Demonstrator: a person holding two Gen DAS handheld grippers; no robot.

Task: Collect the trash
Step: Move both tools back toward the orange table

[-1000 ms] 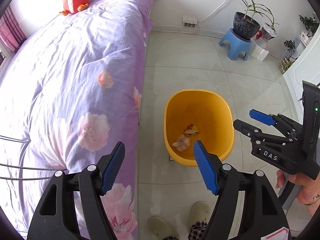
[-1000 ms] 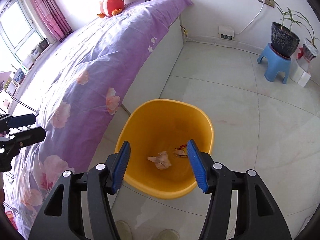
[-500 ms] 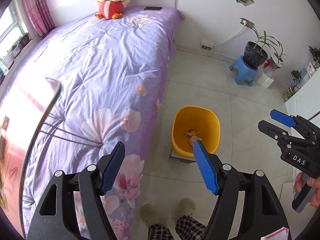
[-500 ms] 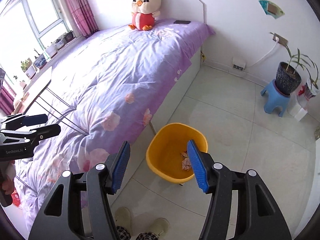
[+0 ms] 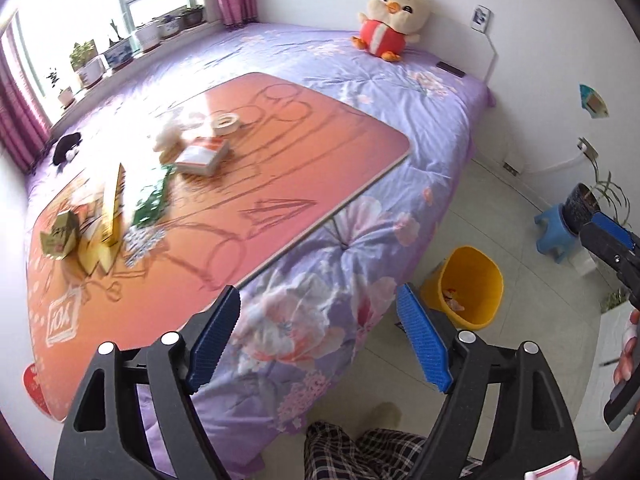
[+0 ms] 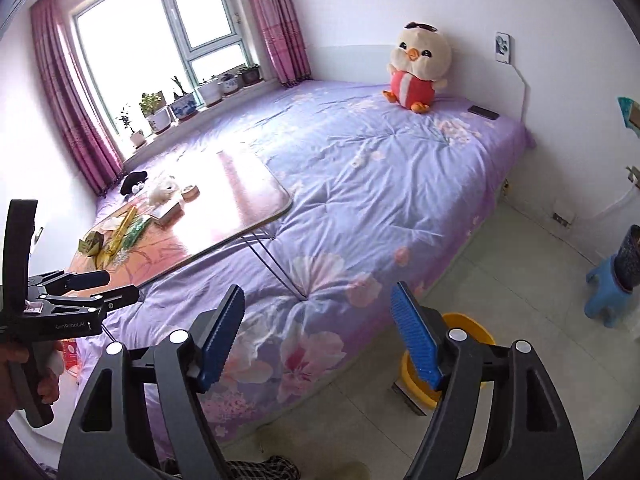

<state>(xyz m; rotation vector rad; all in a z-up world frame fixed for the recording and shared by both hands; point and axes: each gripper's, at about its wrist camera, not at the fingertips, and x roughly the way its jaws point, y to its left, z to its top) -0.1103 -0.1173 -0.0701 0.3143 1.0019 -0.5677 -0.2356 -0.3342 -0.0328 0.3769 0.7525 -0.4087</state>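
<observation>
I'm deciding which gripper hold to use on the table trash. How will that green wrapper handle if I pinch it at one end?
The green wrapper looks thin and crinkled, so it is probably very light and would droop from a pinch at one end. Its glossy film may slip between the pads. It lies against the yellow packaging on the folding table, so a push could drag that along.

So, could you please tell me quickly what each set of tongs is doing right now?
Left tongs: open, holding nothing.
Right tongs: open, holding nothing.

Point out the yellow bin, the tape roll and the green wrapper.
yellow bin (image 5: 486, 276), left wrist view, inner wall.
tape roll (image 5: 225, 121), left wrist view, top face.
green wrapper (image 5: 151, 199), left wrist view, middle.
</observation>
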